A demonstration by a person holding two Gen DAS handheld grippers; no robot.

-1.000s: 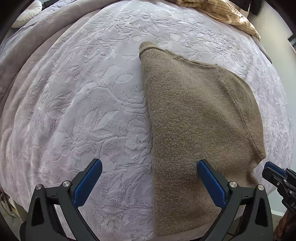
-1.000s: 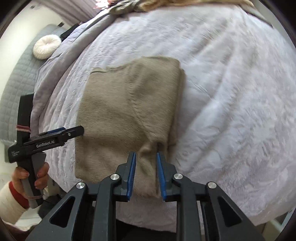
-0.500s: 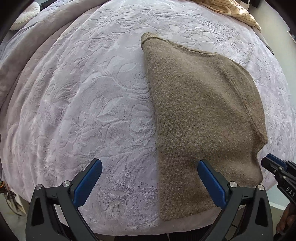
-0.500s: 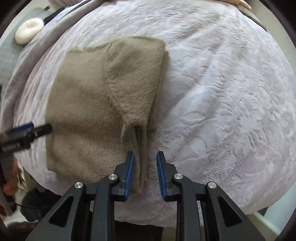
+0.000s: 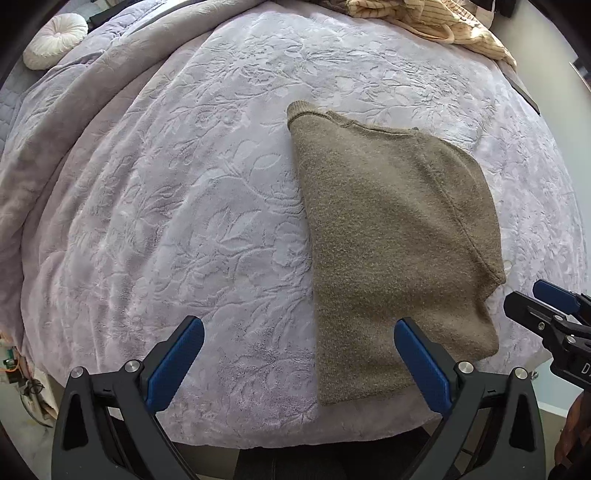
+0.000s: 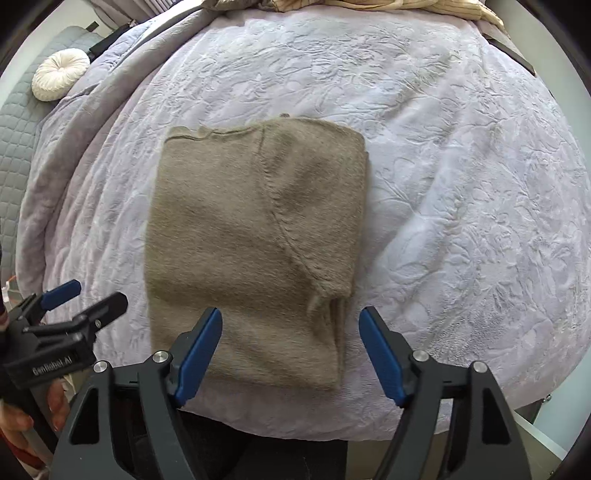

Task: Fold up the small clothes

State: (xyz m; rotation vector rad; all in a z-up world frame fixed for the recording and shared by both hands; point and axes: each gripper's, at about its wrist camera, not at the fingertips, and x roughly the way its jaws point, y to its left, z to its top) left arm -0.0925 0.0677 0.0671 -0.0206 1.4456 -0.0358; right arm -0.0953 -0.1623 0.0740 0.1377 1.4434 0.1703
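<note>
A brown knitted sweater (image 5: 391, 236) lies folded flat on the lilac embossed bedspread (image 5: 192, 206); it also shows in the right wrist view (image 6: 251, 236), with a sleeve folded over its right side. My left gripper (image 5: 299, 354) is open and empty, above the sweater's near left edge. My right gripper (image 6: 290, 343) is open and empty, above the sweater's near right corner. Each gripper shows in the other's view, the right one (image 5: 546, 306) at the right edge and the left one (image 6: 77, 306) at the lower left.
A round white cushion (image 6: 59, 79) lies at the far left of the bed. A striped cream garment (image 5: 436, 22) is heaped at the far edge. The bedspread (image 6: 461, 206) ends just below both grippers, with floor beyond.
My right gripper has opened and let go of the sweater's near edge, then drawn back. The left gripper has pulled back a little and stayed open.
</note>
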